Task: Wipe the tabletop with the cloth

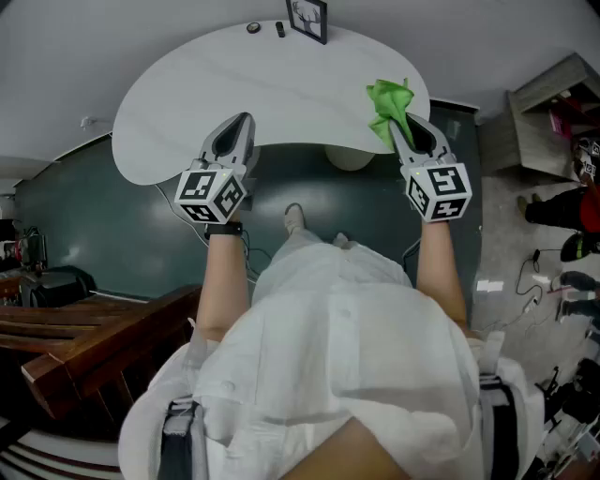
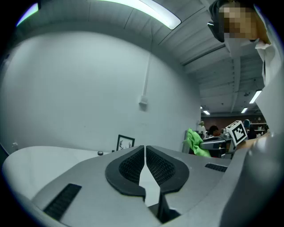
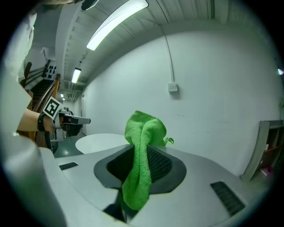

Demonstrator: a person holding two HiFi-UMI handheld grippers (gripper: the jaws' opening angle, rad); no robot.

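Cloth [image 3: 141, 146] is clamped in the right gripper [image 1: 405, 129], raised near the edge of the white tabletop [image 1: 216, 84]. Left gripper [image 2: 145, 155] is seen closed on nothing. No wiping is judged done yet.

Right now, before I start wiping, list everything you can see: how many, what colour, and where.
table: one, white, curved top, ahead of the person
cloth: one, bright green, over the table's near right edge in the head view
picture frame: one, dark, standing at the table's far edge
small objects: two, dark, on the table left of the frame; too small to identify
wooden furniture: brown, lower left on the floor
shelf unit: one, grey, far right
left gripper: grey, jaws together, nothing between them
right gripper: grey, jaws closed on the cloth
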